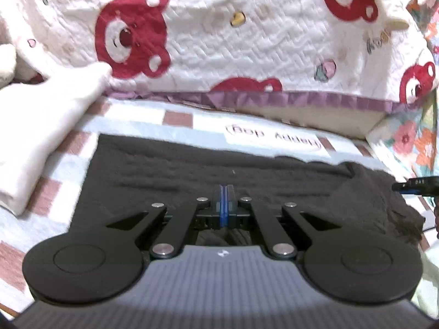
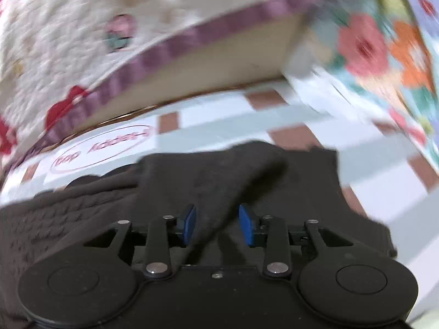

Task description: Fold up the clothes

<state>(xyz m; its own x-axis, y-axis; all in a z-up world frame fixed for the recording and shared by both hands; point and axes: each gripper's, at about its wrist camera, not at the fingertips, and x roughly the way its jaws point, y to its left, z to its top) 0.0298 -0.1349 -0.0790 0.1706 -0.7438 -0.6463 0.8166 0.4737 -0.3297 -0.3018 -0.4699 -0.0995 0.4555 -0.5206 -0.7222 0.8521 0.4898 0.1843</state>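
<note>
A dark brown knitted garment (image 1: 192,164) lay spread flat on a bed sheet checked in white, pale blue and brick red (image 1: 178,118), filling the middle of the left wrist view from about 9 o'clock across to 3 o'clock. The left gripper (image 1: 224,192) hung over the cloth with its blue-padded jaws pressed flat together and nothing visible between them. At 3 o'clock in that view the dark tip of the right gripper (image 1: 411,186) reached in over the garment's rumpled right edge. At 9 o'clock a folded white fleecy cloth (image 1: 41,137) rested on the sheet just beside the garment. Across 12 o'clock stood a white quilted cover printed with red bear faces (image 1: 219,41), edged below with a purple ruffle. In the right wrist view the right gripper (image 2: 217,224) had its jaws spread apart, and a raised fold of the dark garment (image 2: 233,178) ran up between the blue pads (image 2: 245,223); whether it touched them could not be told. A flowered fabric in pink, orange and teal (image 2: 384,54) lay at 2 o'clock, blurred.
</note>
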